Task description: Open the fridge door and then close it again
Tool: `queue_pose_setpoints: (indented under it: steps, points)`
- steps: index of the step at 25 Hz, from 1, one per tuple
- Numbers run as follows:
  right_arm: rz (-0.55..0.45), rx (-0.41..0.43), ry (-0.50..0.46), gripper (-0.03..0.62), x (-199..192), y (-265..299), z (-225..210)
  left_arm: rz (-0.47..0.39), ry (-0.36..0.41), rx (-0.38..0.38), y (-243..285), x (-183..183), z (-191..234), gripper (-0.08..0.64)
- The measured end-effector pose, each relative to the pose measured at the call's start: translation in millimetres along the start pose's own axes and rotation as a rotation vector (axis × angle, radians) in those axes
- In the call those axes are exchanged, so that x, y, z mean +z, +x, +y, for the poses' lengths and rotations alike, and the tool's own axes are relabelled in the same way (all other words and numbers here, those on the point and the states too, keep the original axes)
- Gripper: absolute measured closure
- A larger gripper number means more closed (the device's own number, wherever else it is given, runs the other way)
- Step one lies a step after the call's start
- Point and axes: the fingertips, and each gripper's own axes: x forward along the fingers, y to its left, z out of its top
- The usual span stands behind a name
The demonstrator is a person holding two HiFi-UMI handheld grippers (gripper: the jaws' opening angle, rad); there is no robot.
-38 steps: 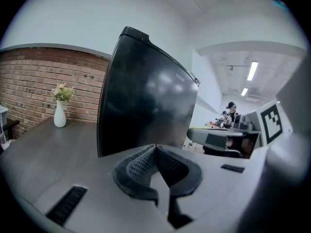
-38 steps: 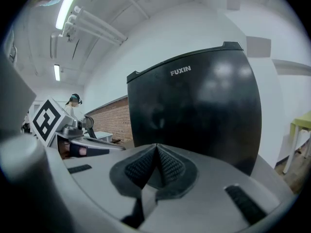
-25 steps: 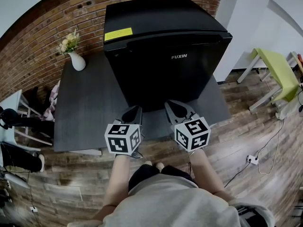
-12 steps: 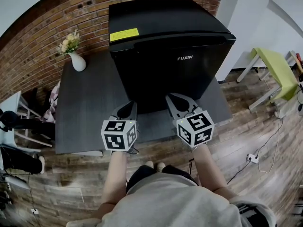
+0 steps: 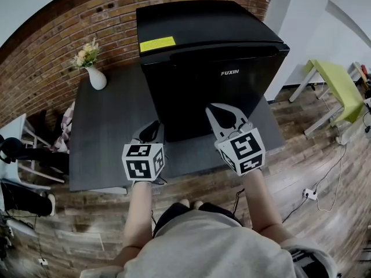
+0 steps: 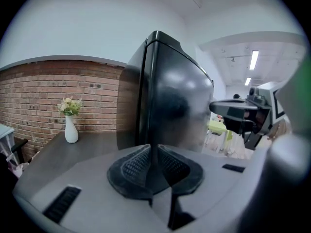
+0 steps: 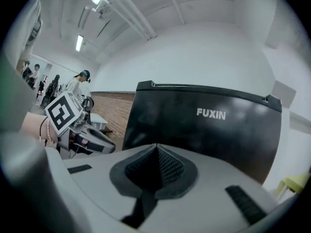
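A black mini fridge [image 5: 203, 45] with a yellow label on top stands on a dark grey table [image 5: 110, 126]. Its door [image 5: 217, 94], marked FUXIN, is closed and faces me. My left gripper [image 5: 152, 131] is shut and empty, low before the door's left edge; the left gripper view looks along that edge of the fridge [image 6: 175, 101] over the gripper's tips [image 6: 154, 149]. My right gripper [image 5: 218, 111] is shut and empty, raised in front of the lower right of the door, apart from it. The right gripper view shows the door [image 7: 209, 130] beyond its tips [image 7: 155, 147].
A white vase of flowers [image 5: 94, 71] stands at the table's back left. A lime-green bench [image 5: 339, 88] sits to the right, cables [image 5: 310, 196] lie on the wood floor, and a chair [image 5: 23, 149] is at the left. A brick wall runs behind.
Both grippers have moved forward toward the fridge door. The right one has risen and rolled. The left one has drifted left toward the door's left edge.
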Motion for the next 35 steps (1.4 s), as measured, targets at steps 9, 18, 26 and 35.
queue_pose_setpoints:
  steps: [9,18,26,35]
  points:
    - [-0.042,-0.068,-0.243,0.492,50,-3,-15,-0.015,0.036,-0.045,7,12,3,0.400]
    - [-0.081,-0.084,-0.436,0.382,82,1,-28,-0.020,0.059,-0.118,19,22,-8,0.324]
    - [-0.121,-0.064,-0.576,0.362,105,7,-40,-0.027,0.036,-0.118,28,25,-3,0.313]
    - [-0.063,-0.023,-0.669,0.354,102,20,-45,-0.026,0.047,-0.130,38,30,-1,0.313]
